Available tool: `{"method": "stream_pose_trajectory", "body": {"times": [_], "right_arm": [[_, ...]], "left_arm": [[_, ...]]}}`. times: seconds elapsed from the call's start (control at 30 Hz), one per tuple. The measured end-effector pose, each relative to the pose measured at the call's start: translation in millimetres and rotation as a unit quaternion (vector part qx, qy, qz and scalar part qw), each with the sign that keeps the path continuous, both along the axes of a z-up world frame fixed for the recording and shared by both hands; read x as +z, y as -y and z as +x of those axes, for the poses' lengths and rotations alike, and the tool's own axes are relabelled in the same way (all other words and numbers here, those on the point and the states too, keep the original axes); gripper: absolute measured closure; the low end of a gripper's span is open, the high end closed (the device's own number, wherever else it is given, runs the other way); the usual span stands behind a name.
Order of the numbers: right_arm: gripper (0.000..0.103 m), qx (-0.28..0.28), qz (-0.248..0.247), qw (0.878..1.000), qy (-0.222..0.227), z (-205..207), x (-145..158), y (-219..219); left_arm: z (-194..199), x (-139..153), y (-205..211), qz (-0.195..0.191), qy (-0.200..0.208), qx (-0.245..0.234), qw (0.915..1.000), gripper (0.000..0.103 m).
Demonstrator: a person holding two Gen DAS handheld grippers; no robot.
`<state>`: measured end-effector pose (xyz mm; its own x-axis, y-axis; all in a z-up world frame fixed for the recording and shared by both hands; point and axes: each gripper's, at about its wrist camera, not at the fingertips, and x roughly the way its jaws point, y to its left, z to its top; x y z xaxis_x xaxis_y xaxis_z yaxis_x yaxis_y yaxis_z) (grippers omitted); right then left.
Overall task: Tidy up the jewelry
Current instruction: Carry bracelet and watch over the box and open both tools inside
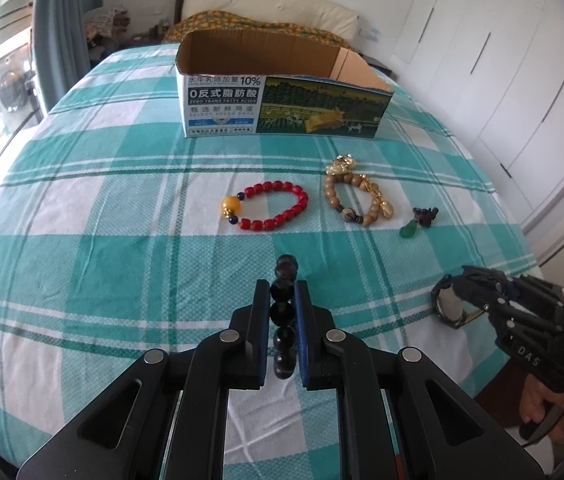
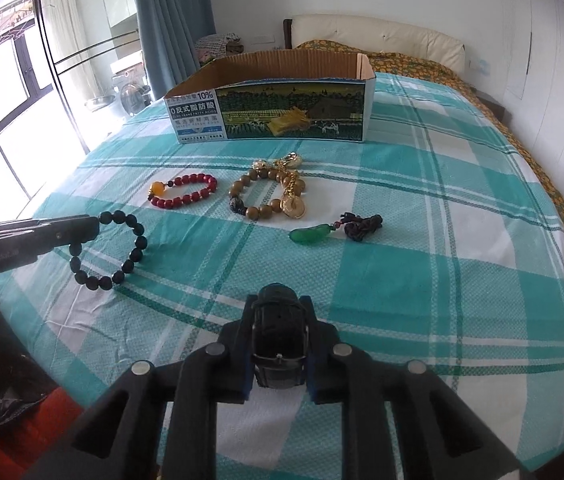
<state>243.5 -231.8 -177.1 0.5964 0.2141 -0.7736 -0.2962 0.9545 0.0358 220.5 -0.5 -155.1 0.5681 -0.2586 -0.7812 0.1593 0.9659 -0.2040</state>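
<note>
Your left gripper (image 1: 283, 300) is clamped on a black bead bracelet (image 2: 111, 248), beads pinched between the pads, the loop hanging out past the fingertips over the checked bedsheet (image 1: 121, 208). Your right gripper (image 2: 279, 312) is closed on a black wristwatch (image 2: 279, 344), strap squeezed between the fingers. Further out on the sheet, left to right: red bead bracelet (image 1: 271, 208), brown wooden bead bracelet (image 1: 356, 196) with gold charms, then a green pendant (image 2: 309, 235) on a dark knotted cord, all apart from each other. Behind them sits the open cardboard box (image 1: 282, 108); whether anything is inside cannot be told.
</note>
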Motion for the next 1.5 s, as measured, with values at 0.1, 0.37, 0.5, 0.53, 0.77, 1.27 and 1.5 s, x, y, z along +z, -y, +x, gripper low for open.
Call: {"method": "stream_pose_trajectory", "body": {"times": [0.1, 0.37, 0.5, 0.53, 0.77, 1.27, 1.5], "right_arm": [[0.084, 0.0, -0.054, 0.998, 0.034, -3.4, 20.6, -13.5], [0.084, 0.002, -0.13, 0.987, 0.091, 7.9, 56.8, -32.2], [0.084, -0.003, -0.136, 0.985, 0.105, 19.0, 68.3, -32.7], [0.084, -0.004, -0.139, 0.984, 0.108, 21.9, 70.8, -32.7], [0.084, -0.007, -0.151, 0.98, 0.129, 45.2, 87.5, -31.3], [0.084, -0.002, -0.155, 0.974, 0.163, 124.2, 112.2, -35.4], [0.084, 0.012, -0.113, 0.982, 0.152, 188.6, 114.1, -44.1]], "left_arm": [[0.3, 4.1, -0.9, -0.005, 0.001, 0.0, 1.0, 0.093], [17.2, 35.6, 2.1, -0.02, 0.016, -0.015, 0.9996, 0.093], [31.1, 58.7, 2.4, -0.014, 0.034, -0.022, 0.9991, 0.093], [35.0, 64.6, 2.8, -0.011, 0.039, -0.023, 0.9989, 0.093], [65.0, 97.6, 6.5, 0.0, 0.067, -0.032, 0.9973, 0.093], [149.5, 122.6, 18.0, 0.022, 0.089, -0.034, 0.9952, 0.093], [205.2, 104.1, 12.0, 0.017, 0.074, -0.008, 0.9971, 0.093]]}}
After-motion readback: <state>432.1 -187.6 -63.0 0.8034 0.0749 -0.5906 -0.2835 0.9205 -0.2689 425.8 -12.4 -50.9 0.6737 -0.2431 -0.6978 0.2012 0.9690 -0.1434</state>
